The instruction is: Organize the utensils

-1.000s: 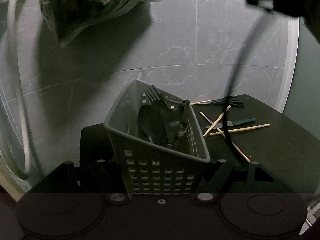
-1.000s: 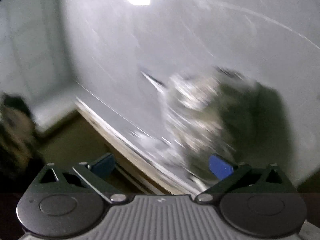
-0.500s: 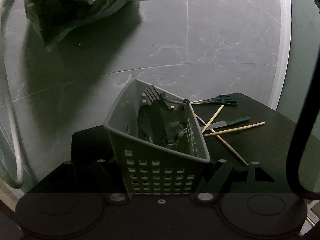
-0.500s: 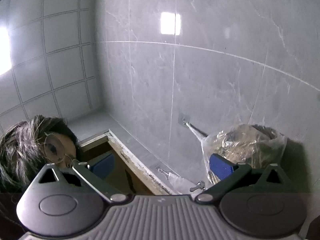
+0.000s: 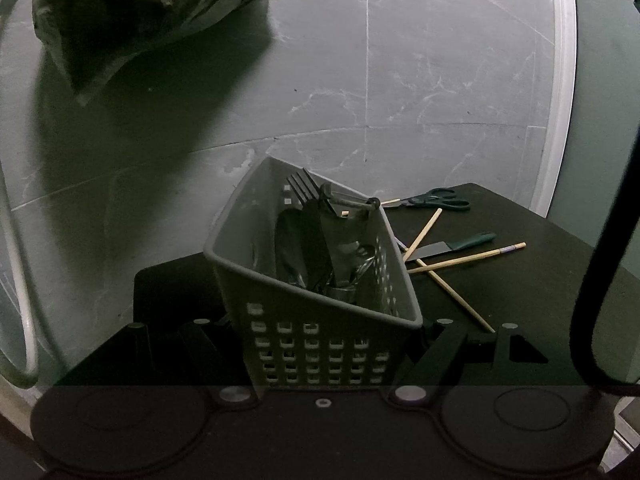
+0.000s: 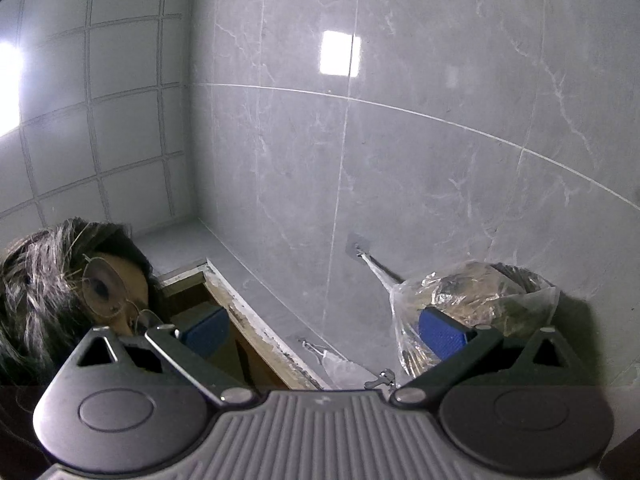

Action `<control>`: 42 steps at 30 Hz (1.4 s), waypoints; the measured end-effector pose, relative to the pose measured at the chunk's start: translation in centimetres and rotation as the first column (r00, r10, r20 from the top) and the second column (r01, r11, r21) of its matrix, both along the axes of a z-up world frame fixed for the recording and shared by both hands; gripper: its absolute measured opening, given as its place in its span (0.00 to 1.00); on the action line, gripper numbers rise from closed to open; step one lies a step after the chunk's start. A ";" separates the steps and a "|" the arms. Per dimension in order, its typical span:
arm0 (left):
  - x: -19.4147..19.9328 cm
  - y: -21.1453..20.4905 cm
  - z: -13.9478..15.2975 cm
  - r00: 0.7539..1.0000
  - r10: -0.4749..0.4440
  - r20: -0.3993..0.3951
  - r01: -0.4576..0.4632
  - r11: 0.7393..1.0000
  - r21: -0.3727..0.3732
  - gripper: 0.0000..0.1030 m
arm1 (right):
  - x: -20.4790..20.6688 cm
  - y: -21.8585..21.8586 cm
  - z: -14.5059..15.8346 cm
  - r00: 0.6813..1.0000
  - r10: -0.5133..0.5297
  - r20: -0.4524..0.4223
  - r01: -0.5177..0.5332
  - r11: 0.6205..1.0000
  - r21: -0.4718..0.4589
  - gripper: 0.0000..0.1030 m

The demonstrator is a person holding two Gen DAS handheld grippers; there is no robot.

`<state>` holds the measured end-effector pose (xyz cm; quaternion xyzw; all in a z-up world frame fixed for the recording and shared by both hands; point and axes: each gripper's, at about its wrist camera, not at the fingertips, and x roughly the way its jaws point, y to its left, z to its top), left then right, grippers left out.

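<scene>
A grey perforated basket (image 5: 320, 332) holds a black fork (image 5: 304, 192), spoons and other dark utensils, and stands on a black table (image 5: 540, 300). My left gripper (image 5: 324, 344) is shut on the basket's near end, one finger on each side. Behind and to the right of the basket lie green-handled scissors (image 5: 436, 200), a green-handled knife (image 5: 452, 246) and several wooden chopsticks (image 5: 468, 258). My right gripper (image 6: 324, 330) points up at the tiled wall, its blue pads (image 6: 440, 332) wide apart with nothing between them.
A clear plastic bag (image 5: 140, 12) hangs on the wall above the table, also seen as the bag (image 6: 472, 300) in the right wrist view. A white hose (image 5: 20, 280) runs down the left. A dark cable (image 5: 600, 280) loops at the right edge. A person's head (image 6: 60, 288) is at lower left.
The right wrist view has gone from a blurred swing to a steady look up the wall. In the left wrist view the dark cable has shifted from mid-frame to the right edge; the basket stays put.
</scene>
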<state>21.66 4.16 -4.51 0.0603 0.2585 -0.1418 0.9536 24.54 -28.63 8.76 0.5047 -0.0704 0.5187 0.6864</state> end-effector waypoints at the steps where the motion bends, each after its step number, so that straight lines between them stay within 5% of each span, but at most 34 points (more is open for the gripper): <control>1: 0.0 0.0 0.0 1.000 0.000 0.000 0.000 1.000 0.000 0.75 | 0.0 0.0 0.0 1.000 -0.003 -0.003 0.003 1.000 -0.001 1.00; 13: 0.4 -0.4 -0.2 1.000 0.008 -0.009 -0.008 1.000 0.003 0.75 | 0.8 -0.8 -1.3 0.997 -0.048 -0.057 0.045 0.998 -0.046 1.00; 22: 0.5 -0.4 -0.3 1.000 0.012 -0.015 -0.012 1.000 0.005 0.75 | 2.0 -1.6 -3.8 0.975 -0.136 -0.176 0.109 0.982 -0.153 1.00; 30: 0.9 -0.4 -0.1 1.000 -0.002 -0.026 0.002 1.000 0.009 0.75 | 3.2 -1.6 -6.8 0.925 -0.224 -0.307 0.133 0.947 -0.292 1.00; 42: 1.7 -0.8 0.2 0.998 -0.021 -0.059 0.024 0.999 0.041 0.75 | 4.2 -1.7 -9.7 0.776 -0.454 -0.439 0.218 0.845 -0.488 1.00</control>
